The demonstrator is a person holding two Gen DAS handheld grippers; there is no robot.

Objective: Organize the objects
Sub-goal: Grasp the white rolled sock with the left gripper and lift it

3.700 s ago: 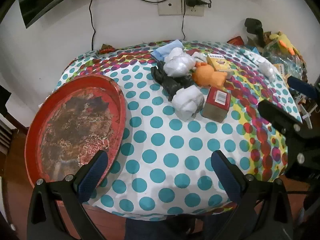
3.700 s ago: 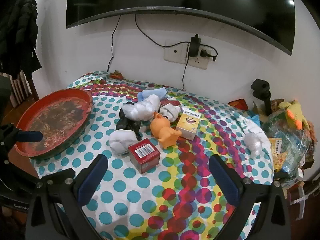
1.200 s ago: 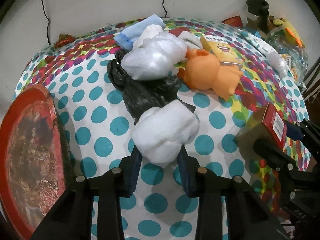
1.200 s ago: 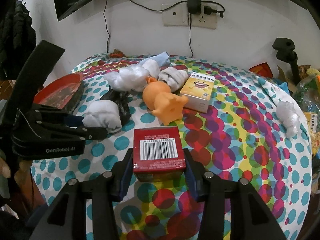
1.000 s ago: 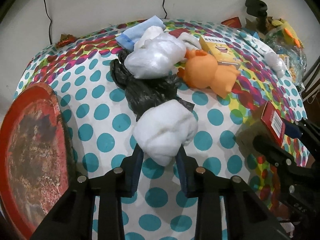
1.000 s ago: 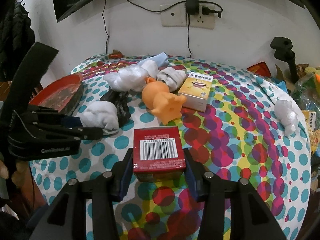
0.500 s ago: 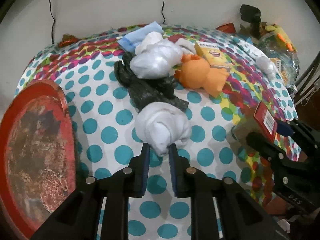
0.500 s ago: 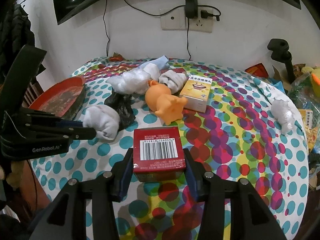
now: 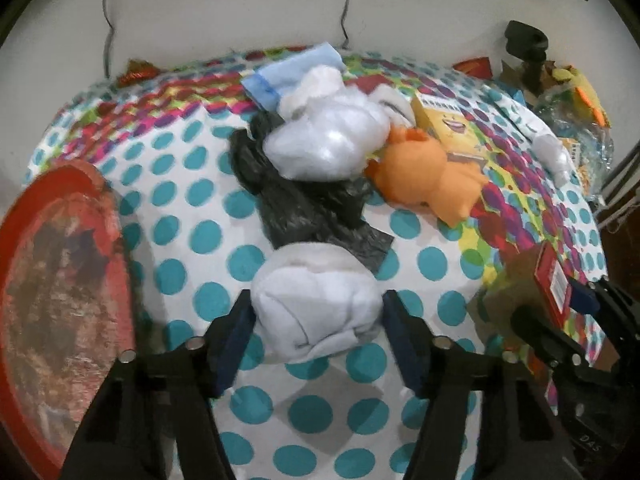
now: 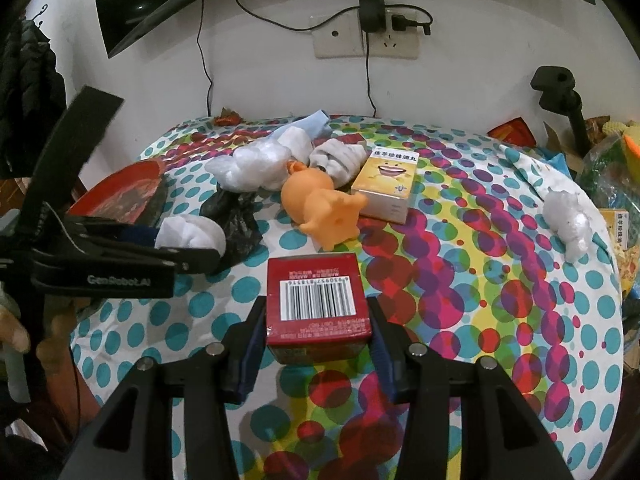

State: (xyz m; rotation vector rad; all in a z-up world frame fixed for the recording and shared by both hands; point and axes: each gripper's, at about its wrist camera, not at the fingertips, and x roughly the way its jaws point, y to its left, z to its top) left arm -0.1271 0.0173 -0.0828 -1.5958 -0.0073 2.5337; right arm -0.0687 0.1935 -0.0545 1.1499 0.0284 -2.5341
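Left wrist view shows the left gripper (image 9: pixel 316 322) with jaws that have just been opening: half a second ago they pinched a corner of the white bundle (image 9: pixel 316 304), and now they stand spread on either side of it, the bundle lying between them on the dotted cloth (image 9: pixel 176 204) against the black bag (image 9: pixel 304 204). The right gripper (image 10: pixel 316 338) clamps the red box (image 10: pixel 316 304), as before.
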